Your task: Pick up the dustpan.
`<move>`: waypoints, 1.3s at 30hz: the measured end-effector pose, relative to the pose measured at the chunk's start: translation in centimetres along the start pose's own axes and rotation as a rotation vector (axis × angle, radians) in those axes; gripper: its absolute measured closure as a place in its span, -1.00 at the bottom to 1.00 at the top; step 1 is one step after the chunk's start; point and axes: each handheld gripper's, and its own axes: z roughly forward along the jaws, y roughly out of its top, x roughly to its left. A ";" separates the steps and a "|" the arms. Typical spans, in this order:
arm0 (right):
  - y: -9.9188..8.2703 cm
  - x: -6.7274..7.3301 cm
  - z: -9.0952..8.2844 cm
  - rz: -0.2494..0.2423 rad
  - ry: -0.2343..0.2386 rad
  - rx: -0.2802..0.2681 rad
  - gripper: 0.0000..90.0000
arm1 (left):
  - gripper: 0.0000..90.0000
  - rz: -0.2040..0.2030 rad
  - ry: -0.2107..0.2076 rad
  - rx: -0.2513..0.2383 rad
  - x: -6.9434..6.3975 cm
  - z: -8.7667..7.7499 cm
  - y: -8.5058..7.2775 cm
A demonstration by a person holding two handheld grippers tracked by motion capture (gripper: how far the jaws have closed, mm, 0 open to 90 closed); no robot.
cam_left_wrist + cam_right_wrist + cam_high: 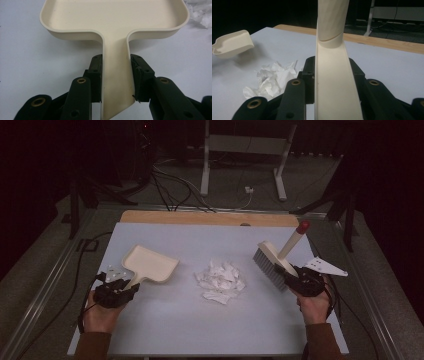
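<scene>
While both tools are in the person's hands, the scene reads so:
Left gripper (131, 284): jaws pinching the flat handle of the cream plastic dustpan (113, 20), pan at the table's left.
Right gripper (283, 272): jaws clamped on the cream hand brush (272, 262), its grey bristles above the table, red-tipped handle tilted up.
Crumpled white paper pile (220, 280): on the pale grey tabletop (200, 330), between dustpan and brush, touching neither.
</scene>
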 end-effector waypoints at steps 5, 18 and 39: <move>0.0 0.0 0.0 -0.001 0.000 0.001 0.51 | 0.48 0.028 -0.031 -0.021 0.3 -0.3 0.0; 0.0 -0.1 0.0 0.004 -0.004 -0.003 0.51 | 0.48 0.107 -0.116 -0.030 0.4 -0.7 0.2; 0.1 0.0 0.0 0.009 -0.011 -0.003 0.51 | 0.48 0.213 -0.191 -0.013 -0.2 -0.5 0.9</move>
